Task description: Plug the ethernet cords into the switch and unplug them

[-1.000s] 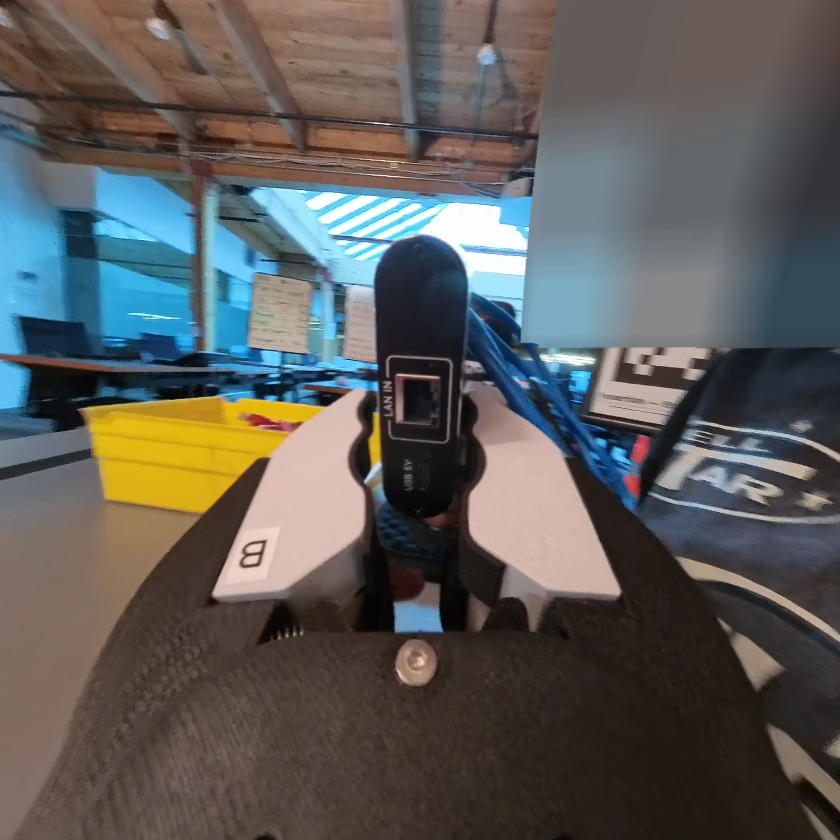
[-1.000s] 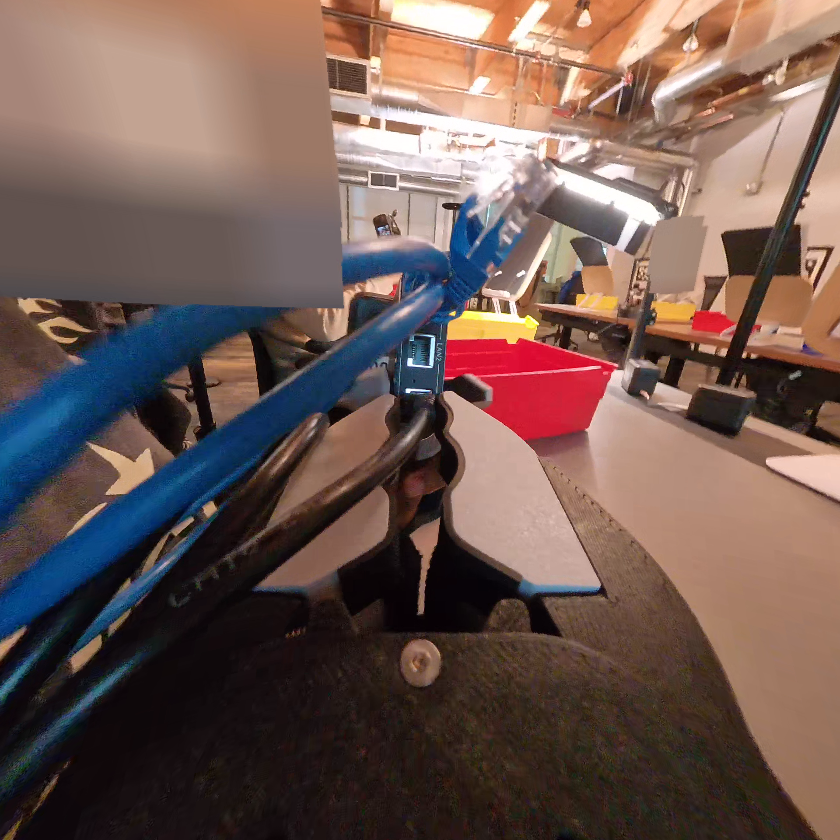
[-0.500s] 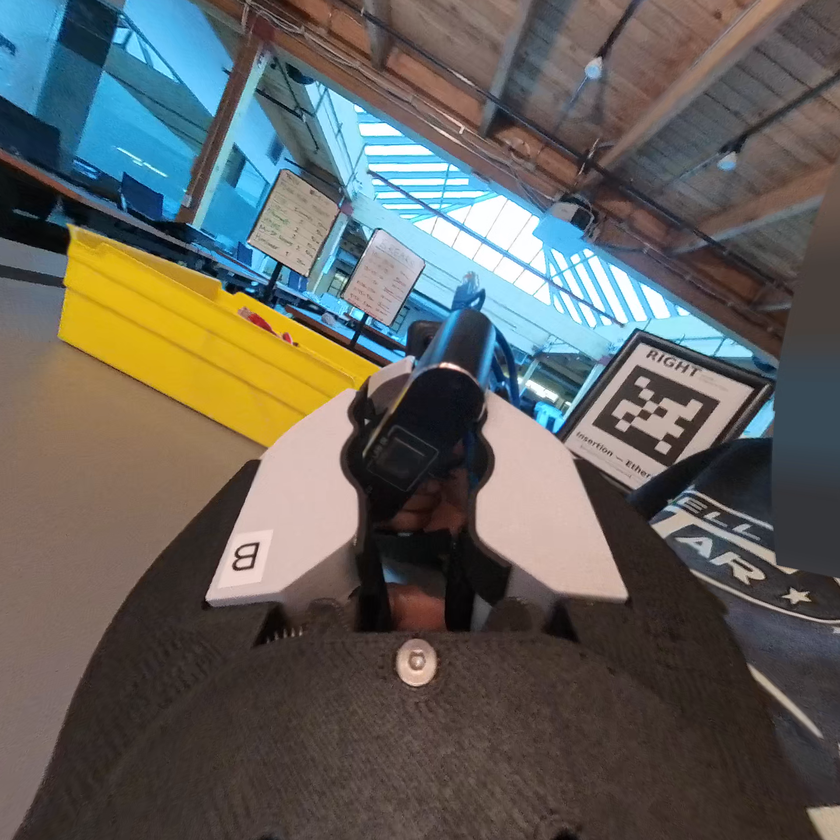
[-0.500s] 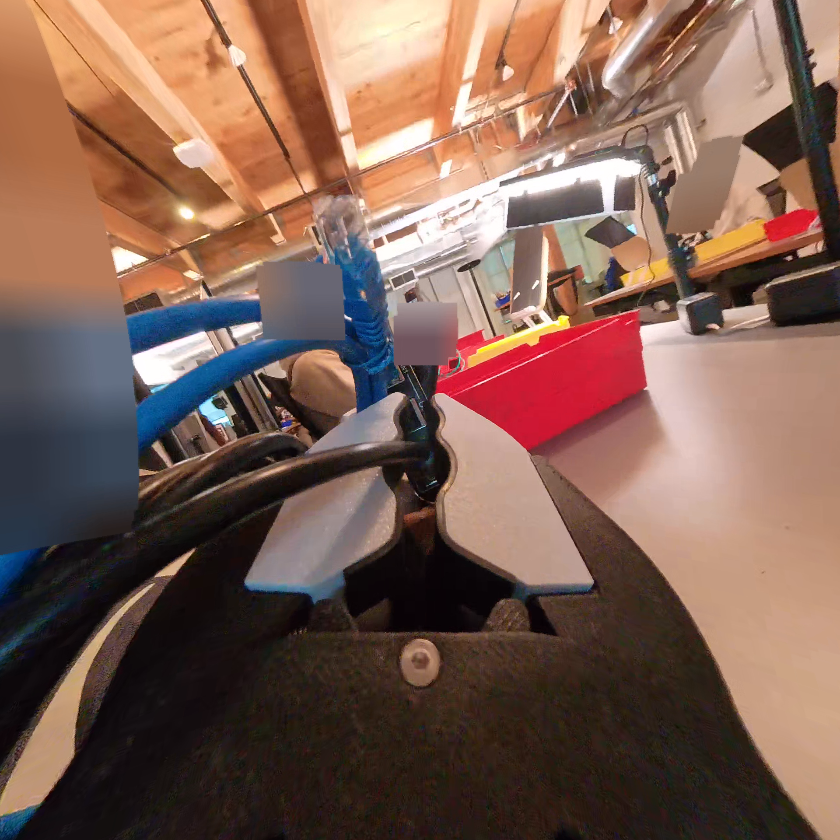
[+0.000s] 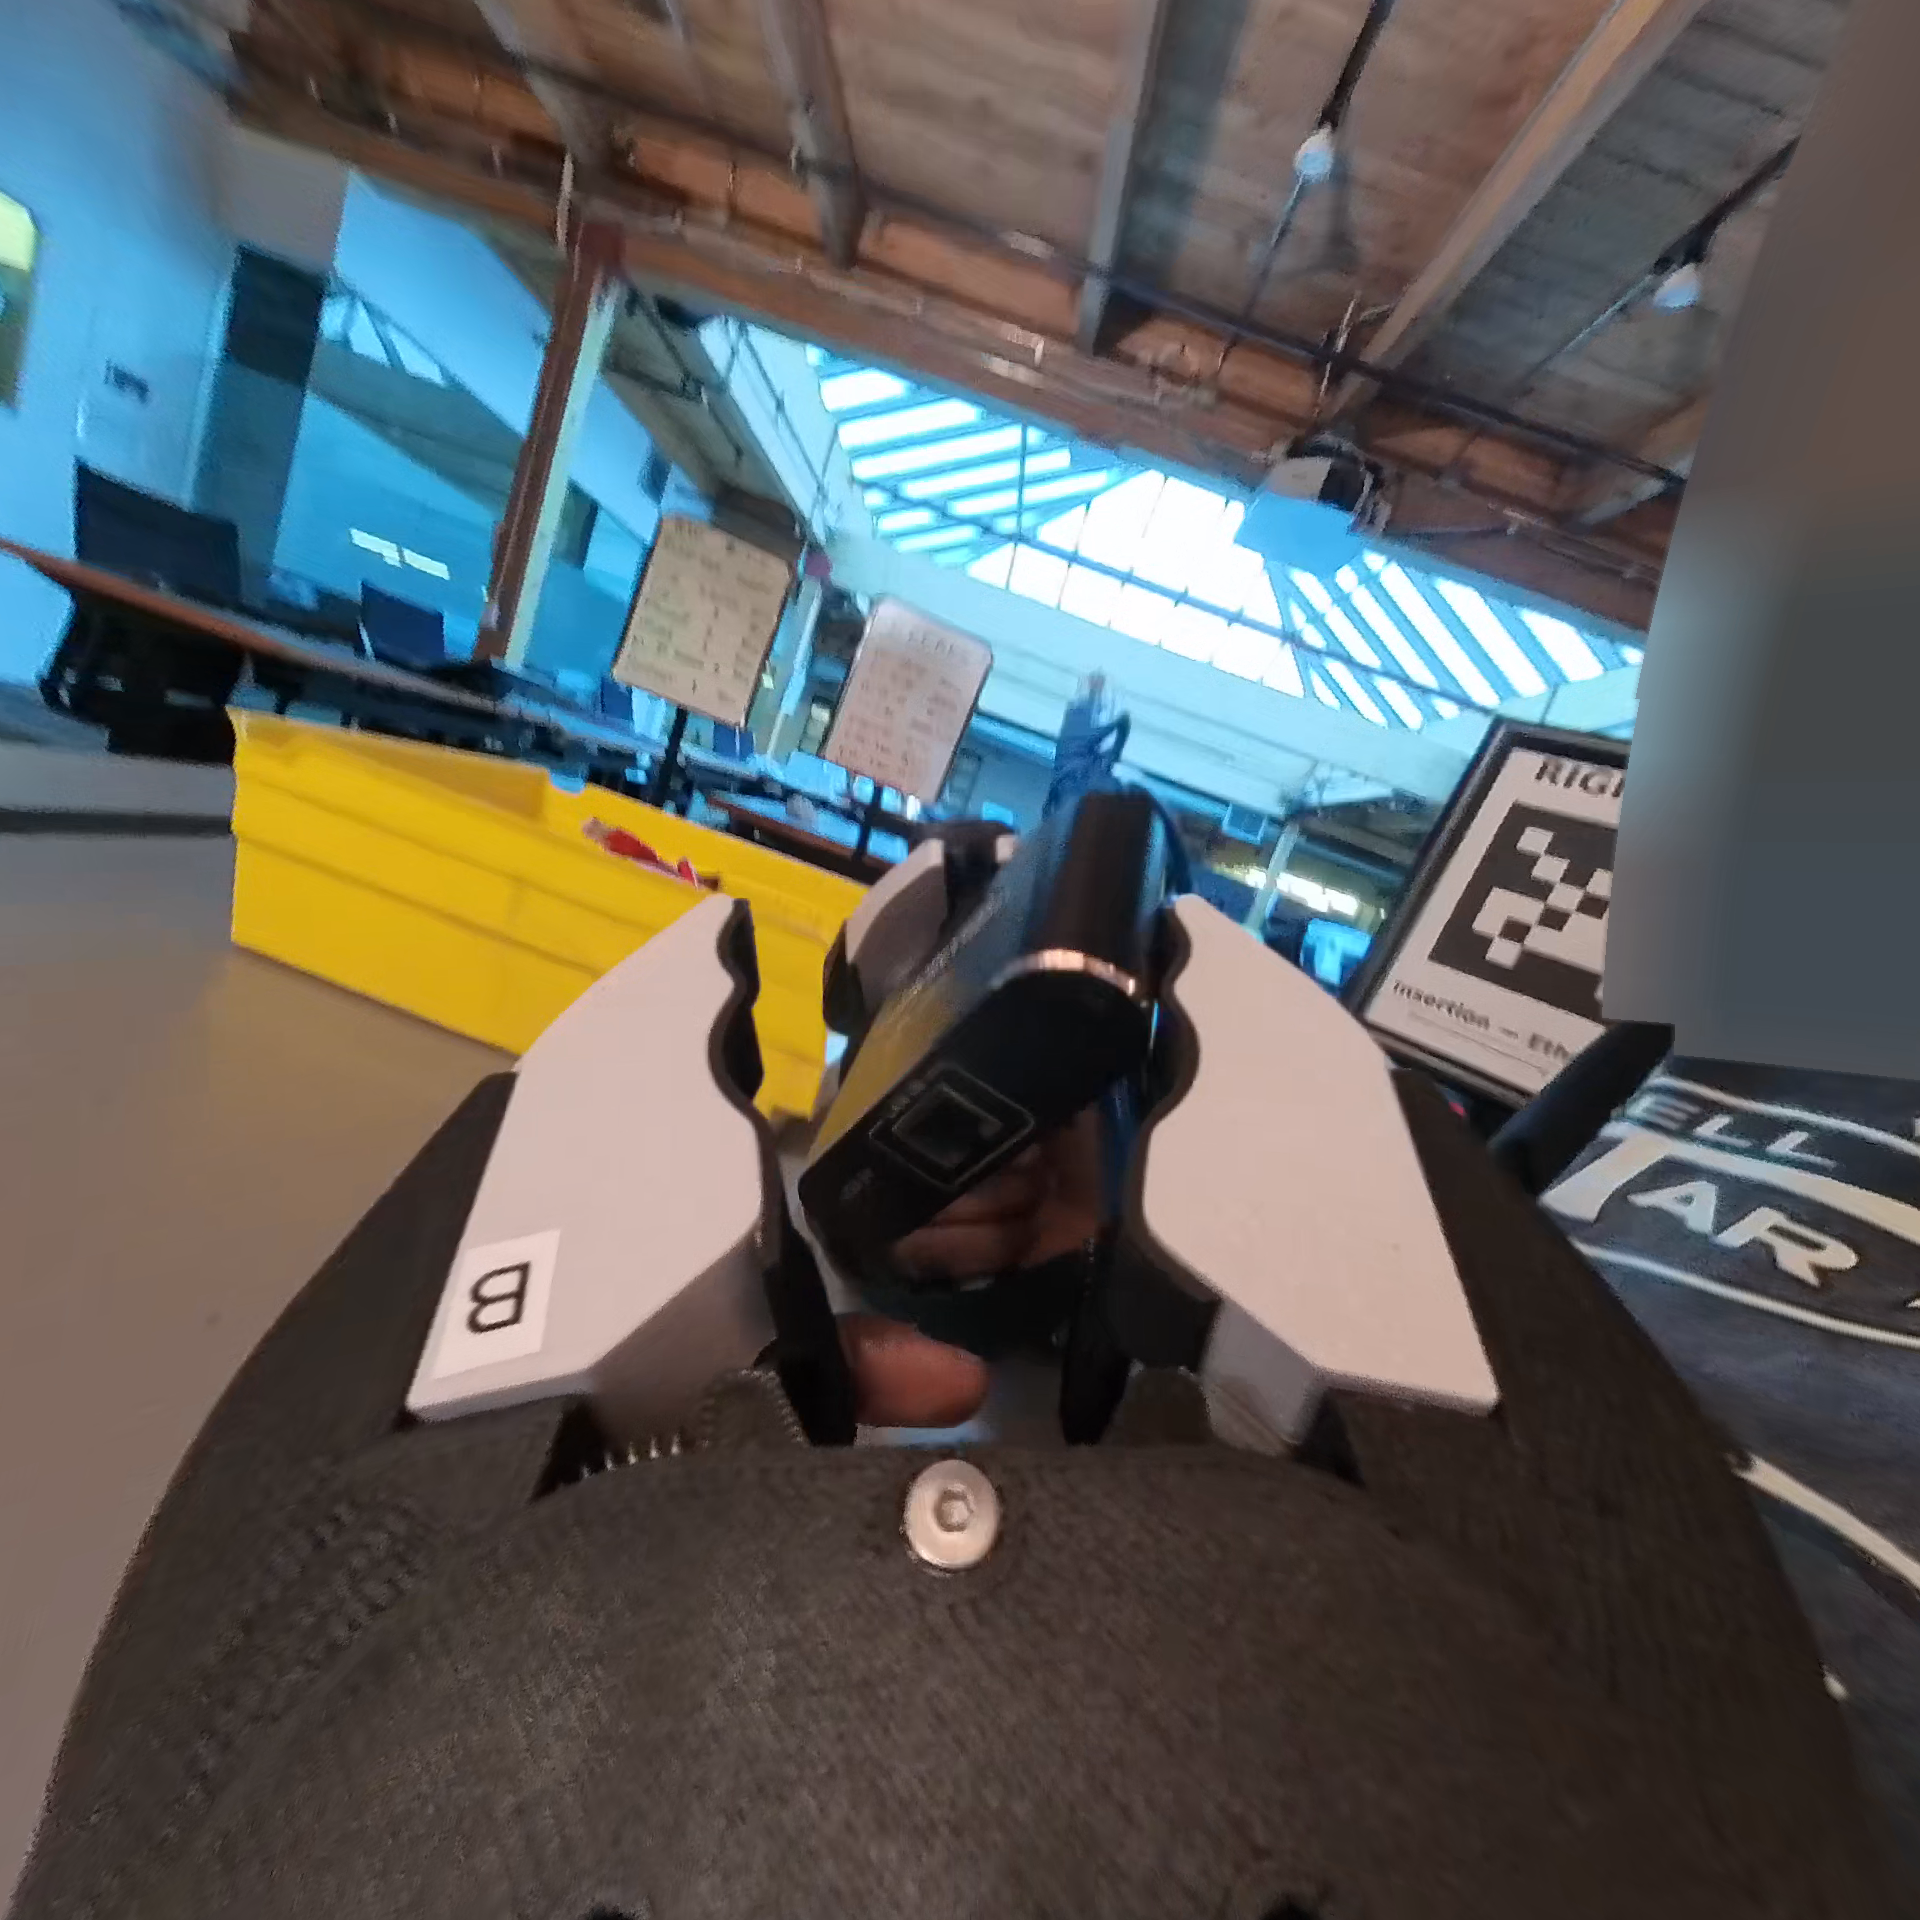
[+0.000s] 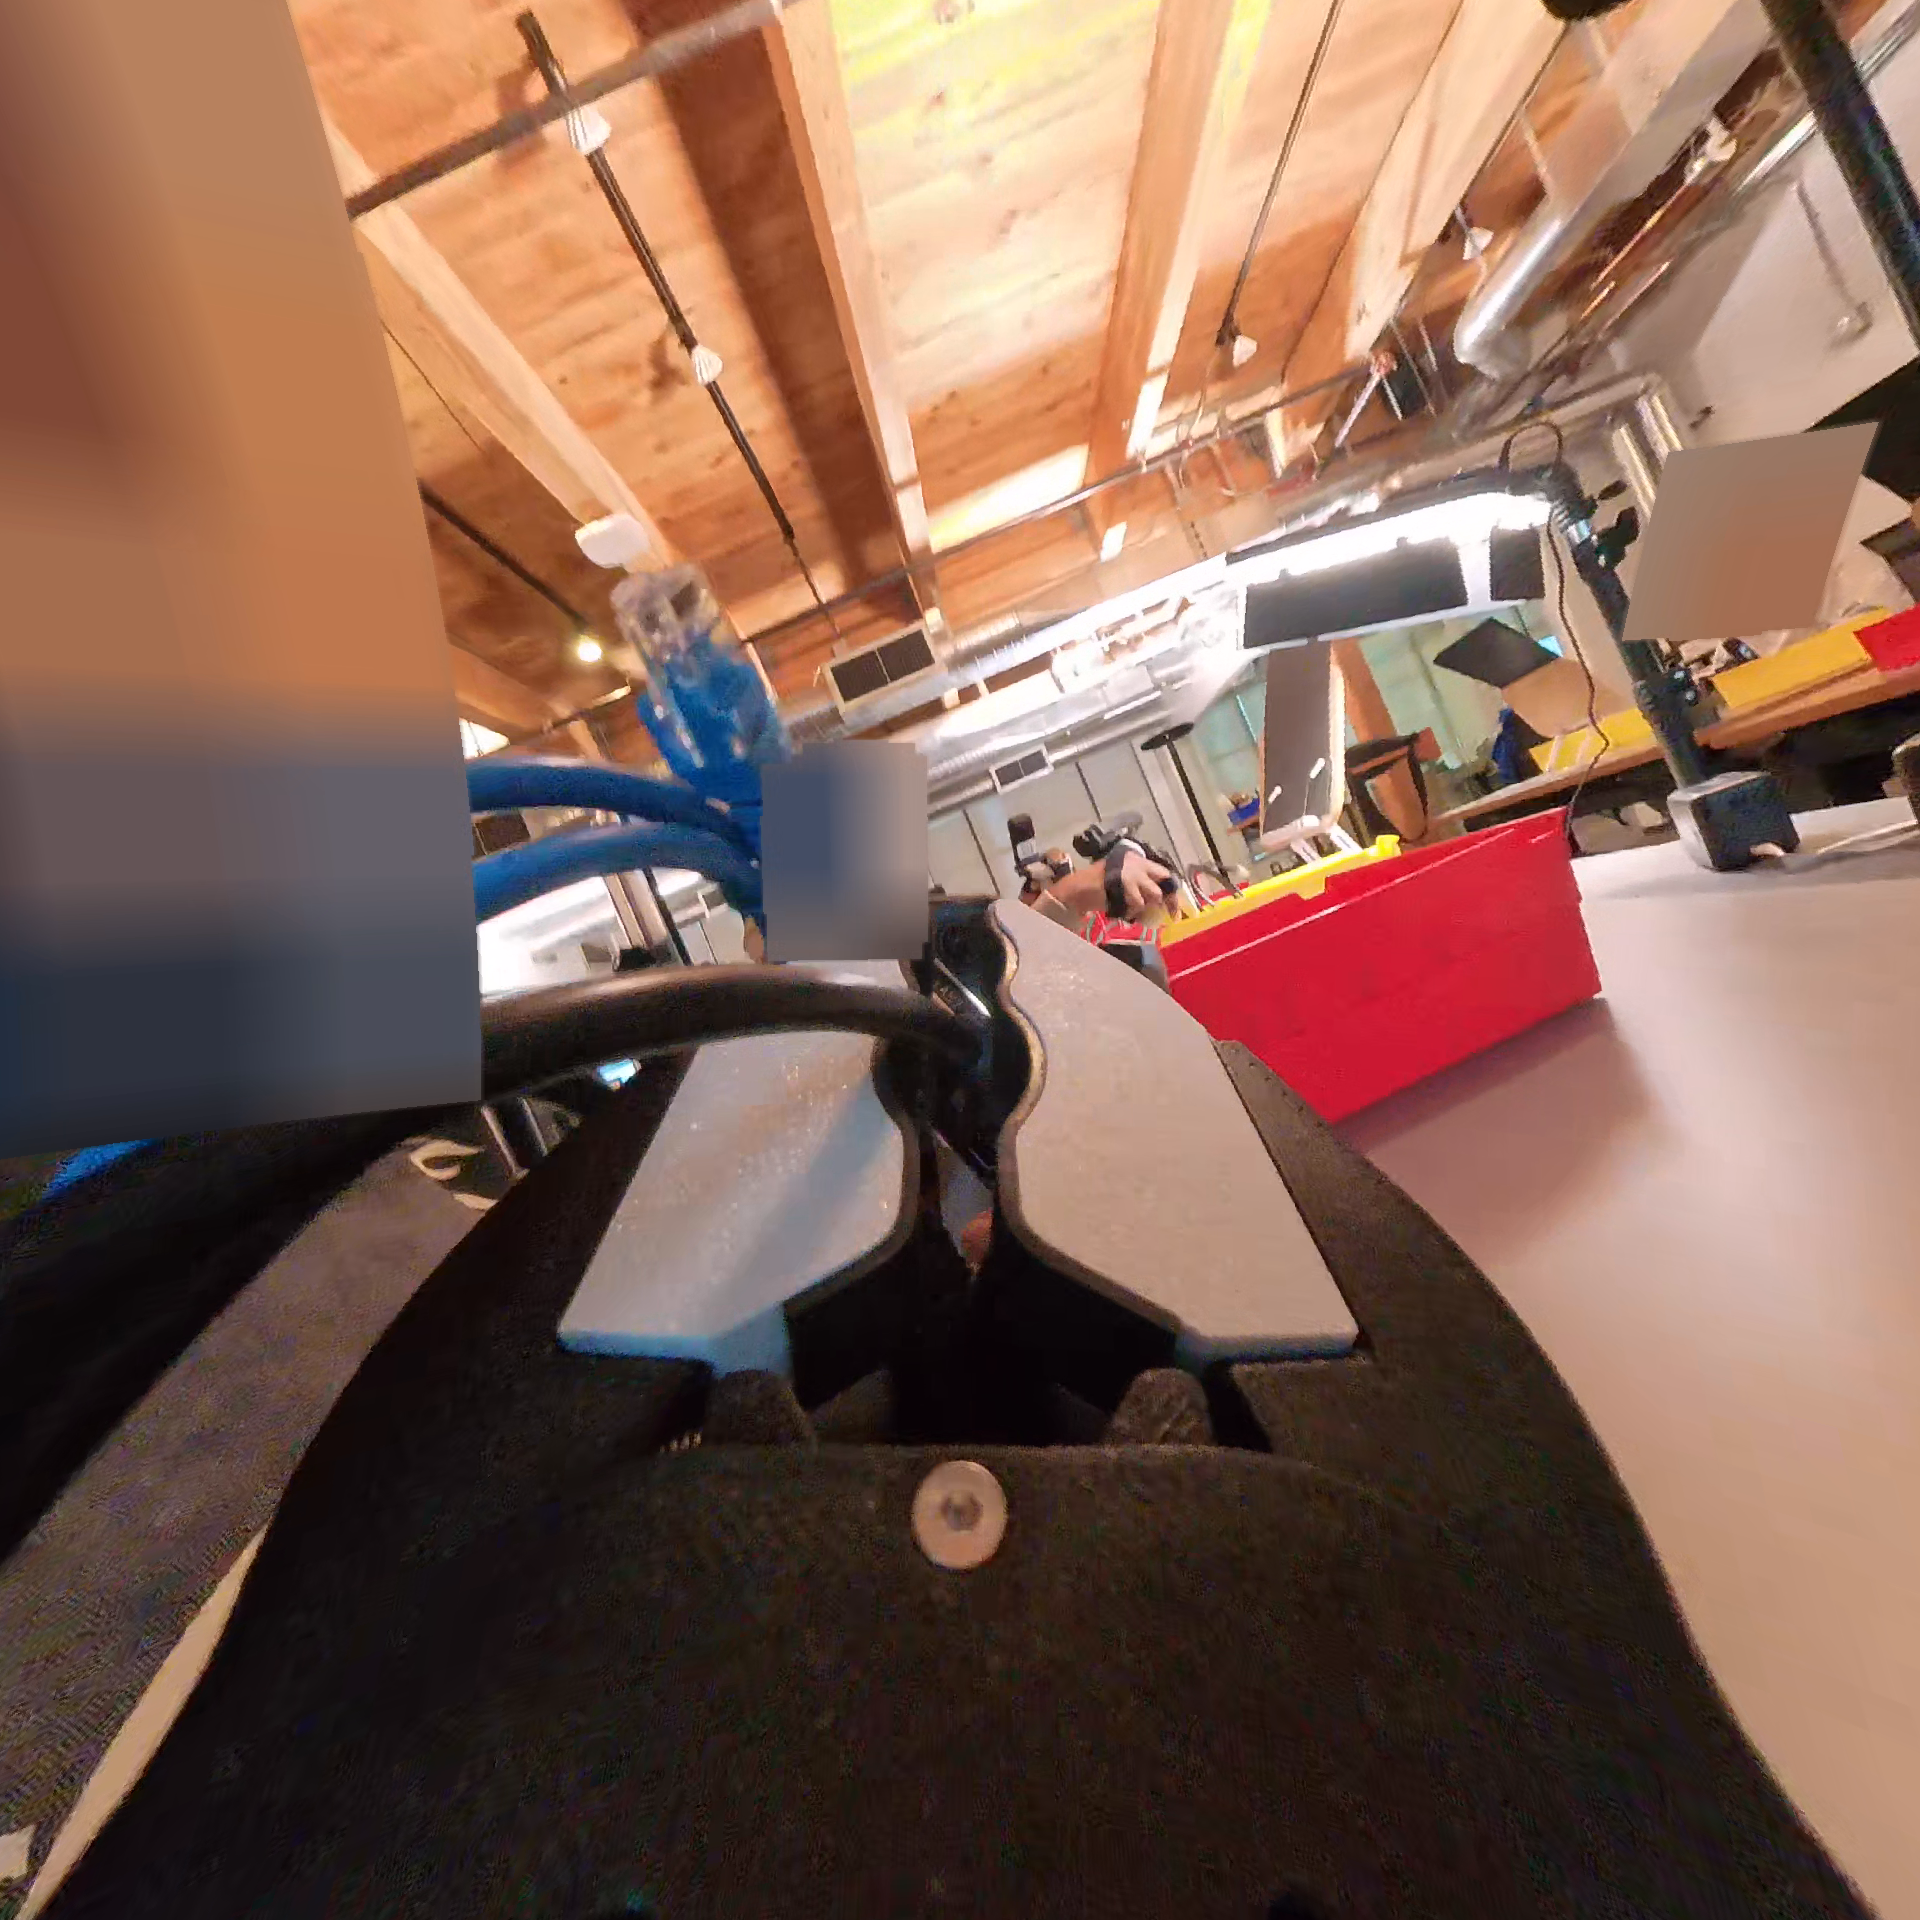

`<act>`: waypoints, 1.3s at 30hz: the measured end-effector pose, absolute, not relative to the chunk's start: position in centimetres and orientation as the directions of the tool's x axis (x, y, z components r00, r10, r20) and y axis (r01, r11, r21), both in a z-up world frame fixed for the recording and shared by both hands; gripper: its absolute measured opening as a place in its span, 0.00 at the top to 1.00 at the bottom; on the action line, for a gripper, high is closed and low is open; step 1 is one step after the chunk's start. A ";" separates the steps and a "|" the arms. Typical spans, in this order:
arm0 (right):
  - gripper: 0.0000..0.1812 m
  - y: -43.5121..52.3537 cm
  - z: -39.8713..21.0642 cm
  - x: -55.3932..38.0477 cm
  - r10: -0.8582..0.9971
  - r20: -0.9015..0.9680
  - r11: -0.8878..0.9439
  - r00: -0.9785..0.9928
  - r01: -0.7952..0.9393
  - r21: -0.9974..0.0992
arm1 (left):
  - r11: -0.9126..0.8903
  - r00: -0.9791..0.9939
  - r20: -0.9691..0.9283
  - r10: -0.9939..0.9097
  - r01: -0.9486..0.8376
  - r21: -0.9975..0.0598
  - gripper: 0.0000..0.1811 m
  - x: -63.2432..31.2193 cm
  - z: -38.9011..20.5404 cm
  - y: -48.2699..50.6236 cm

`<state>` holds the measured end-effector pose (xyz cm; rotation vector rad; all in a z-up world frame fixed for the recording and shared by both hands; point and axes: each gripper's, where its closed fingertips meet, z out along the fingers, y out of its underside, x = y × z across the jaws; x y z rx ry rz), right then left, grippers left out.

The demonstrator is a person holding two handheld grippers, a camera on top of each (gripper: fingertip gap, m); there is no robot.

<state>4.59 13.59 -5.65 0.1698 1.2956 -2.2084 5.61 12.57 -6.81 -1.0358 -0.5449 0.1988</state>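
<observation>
In the left wrist view my left gripper (image 5: 956, 1039) is open, its grey fingers (image 5: 644, 1091) spread wide. The black switch (image 5: 997, 1049) lies tilted between them with its port face toward the camera, leaning on the right-hand finger. A grey finger of the other gripper (image 5: 899, 914) shows at the switch's far end. In the right wrist view my right gripper (image 6: 961, 1049) is shut on the black switch end (image 6: 961, 997), where a black cord (image 6: 707, 1013) runs into the jaws. A blue ethernet cord (image 6: 717, 717) with a clear plug (image 6: 660, 613) sticks up unplugged behind the fingertips.
A yellow bin (image 5: 416, 894) stands on the grey table (image 5: 156, 1143) to the left. A framed marker sign (image 5: 1507, 914) and a person's dark printed shirt (image 5: 1766, 1226) are to the right. A red bin (image 6: 1382, 987) and a lamp stand base (image 6: 1735, 821) stand on the table (image 6: 1662, 1195). My left and right fingertips are right by each other.
My left gripper has opened and let go of the switch, which has tipped over from upright. The right gripper stays shut and has tilted upward; the blue plug has swung left.
</observation>
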 end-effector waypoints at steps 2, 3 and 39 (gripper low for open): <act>0.96 14.2 -5.3 4.0 -0.429 -0.403 -0.401 -0.809 0.569 -0.718 | 0.582 0.856 0.325 0.401 0.035 -0.812 0.61 6.0 -5.5 11.4; 0.97 14.4 -5.2 3.8 -0.445 -0.413 -0.409 -0.795 0.590 -0.696 | 0.622 0.856 0.339 0.390 0.026 -0.783 0.64 6.0 -5.1 10.7; 0.98 13.9 -5.3 4.3 -0.467 -0.438 -0.377 -0.768 0.621 -0.687 | 0.208 0.831 0.087 0.550 -0.036 -0.977 0.83 6.0 -8.8 14.3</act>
